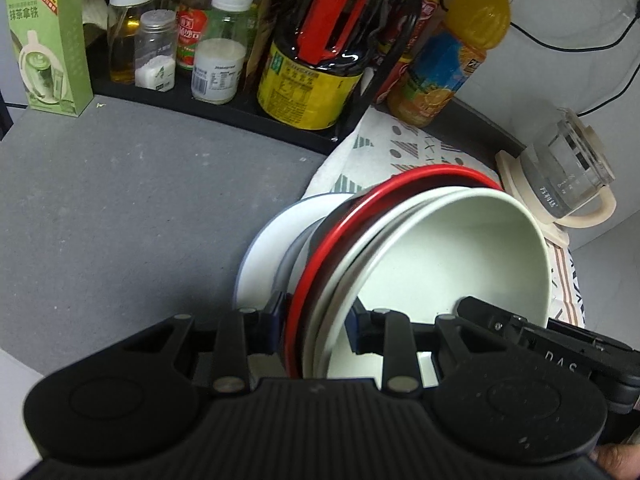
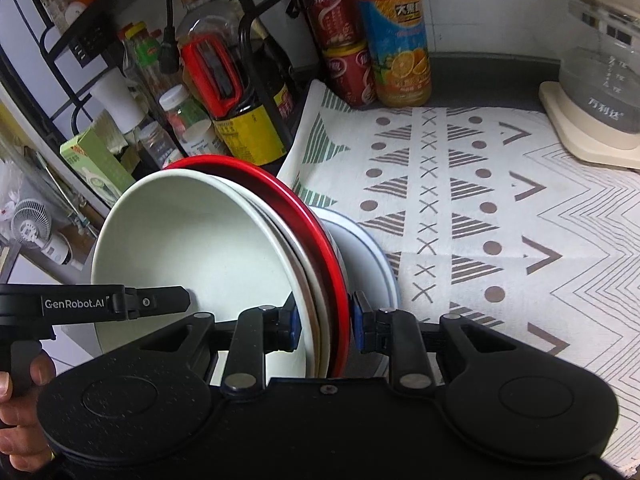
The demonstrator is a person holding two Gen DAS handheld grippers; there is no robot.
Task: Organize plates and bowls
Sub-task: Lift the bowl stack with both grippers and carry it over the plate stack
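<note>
A nested stack of bowls, with a white bowl [image 1: 440, 248] [image 2: 192, 240] innermost and a red-rimmed bowl [image 1: 340, 232] [image 2: 316, 224] outermost, hangs between both grippers. My left gripper [image 1: 316, 320] is shut on the stack's rim on one side. On the opposite side my right gripper [image 2: 326, 320] is shut on the rim. Each gripper shows in the other's view: the right gripper [image 1: 520, 332] and the left gripper [image 2: 120, 304]. Under the stack a white plate with a blue edge [image 1: 268, 240] [image 2: 368, 256] lies partly on the patterned cloth [image 2: 480, 200], largely hidden by the bowls.
A black rack [image 1: 224, 108] at the back holds a soy sauce bottle [image 1: 316, 60], jars and bottles. An orange juice bottle [image 2: 396, 40] and red cans [image 2: 344, 40] stand behind the cloth. A glass kettle on a cream base [image 2: 600, 92] is at the right. A green box [image 1: 48, 44] stands on the grey counter [image 1: 140, 208].
</note>
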